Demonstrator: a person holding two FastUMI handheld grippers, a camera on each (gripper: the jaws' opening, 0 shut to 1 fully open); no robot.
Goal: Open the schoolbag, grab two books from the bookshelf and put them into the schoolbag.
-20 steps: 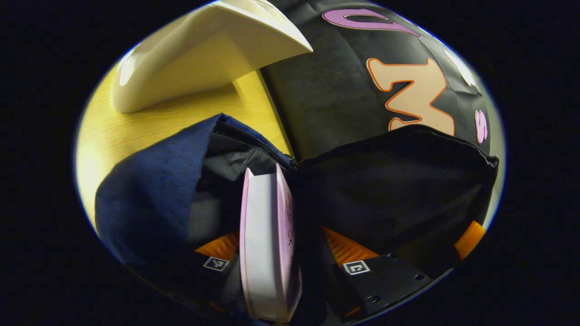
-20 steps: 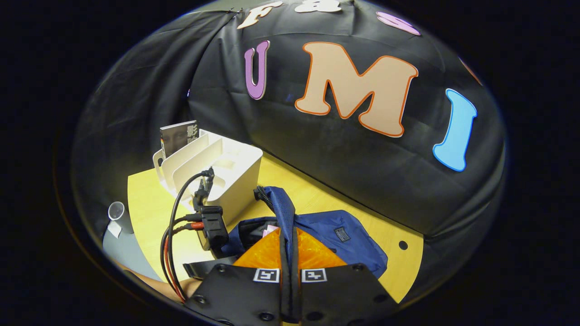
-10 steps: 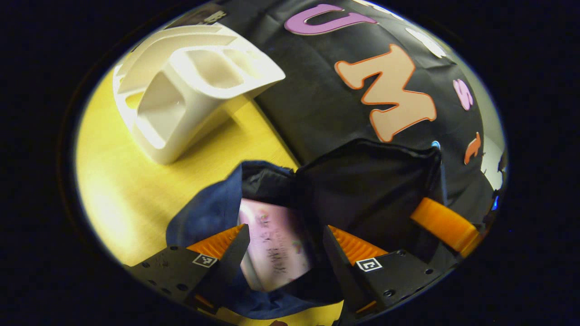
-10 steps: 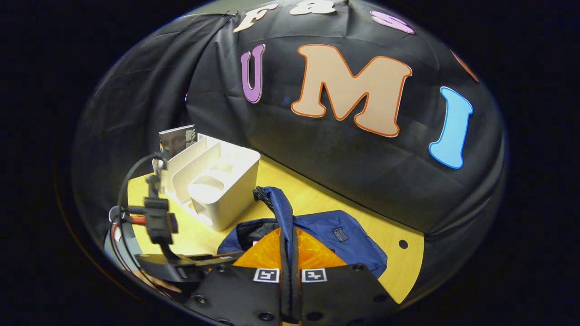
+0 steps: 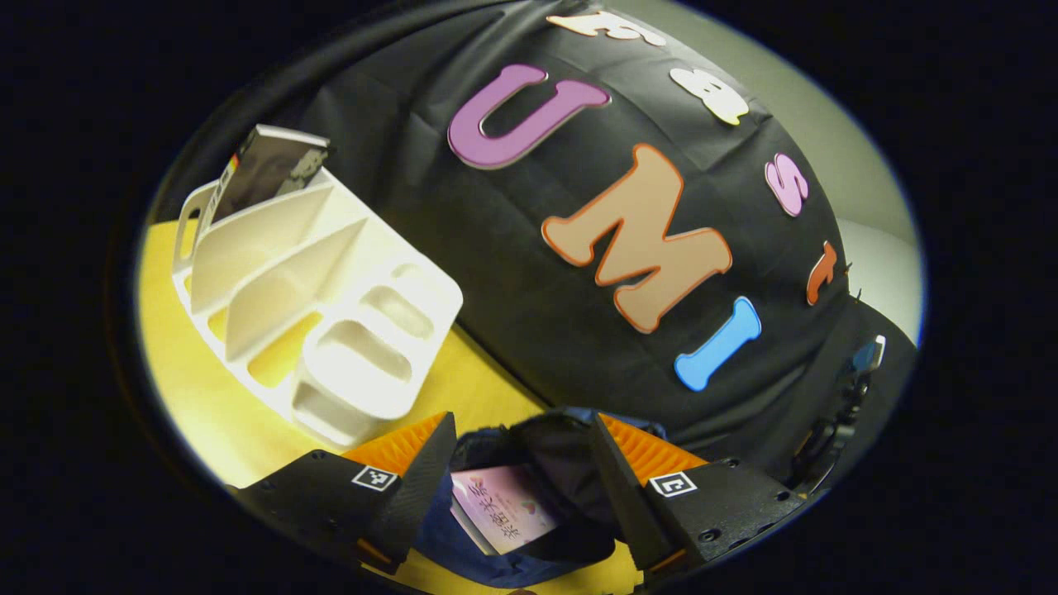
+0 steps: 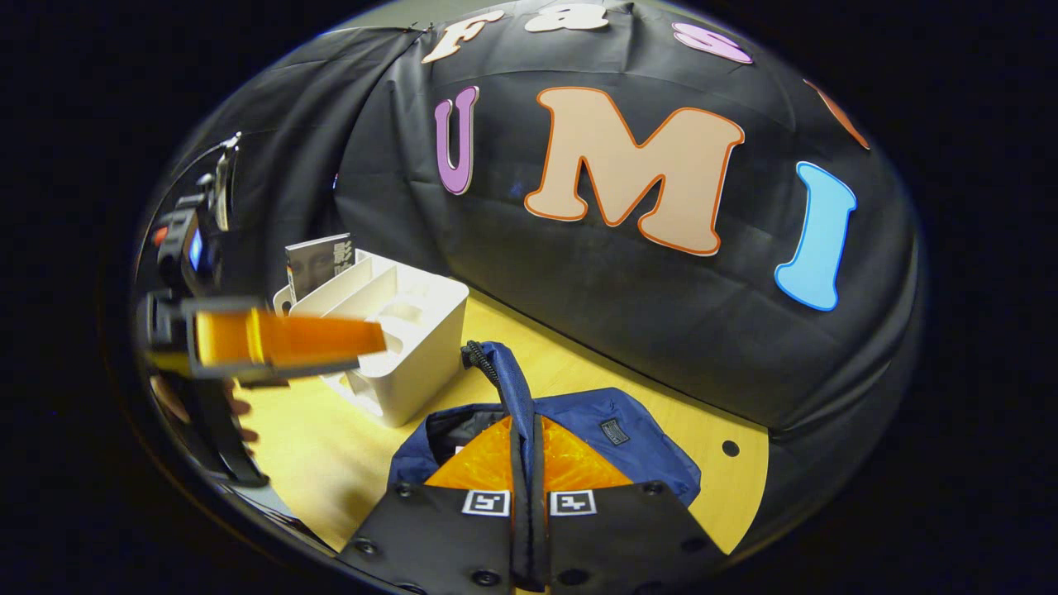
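The blue schoolbag [image 6: 636, 434] lies open on the yellow table. My right gripper [image 6: 526, 426] is shut on the bag's raised blue zipper edge [image 6: 506, 376], holding the mouth up. A pink book [image 5: 502, 506] rests inside the bag [image 5: 512, 570], seen far below between the fingers of my open left gripper [image 5: 522, 426]. The left gripper [image 6: 273, 340] is empty and hangs above the table, left of the bag and in front of the white bookshelf [image 6: 409, 330]. One dark book [image 5: 266, 169] stands in the shelf's [image 5: 331, 330] farthest slot.
The yellow table [image 6: 331, 450] runs up to the black cloth wall behind the bag and shelf. A small hole [image 6: 730, 448] marks the tabletop right of the bag. The shelf's nearer slots hold nothing. A hand [image 6: 240, 417] shows under the left gripper.
My left gripper let go of the pink book inside the bag, opened, and rose up and back out of the bag. The right gripper kept its hold and barely moved.
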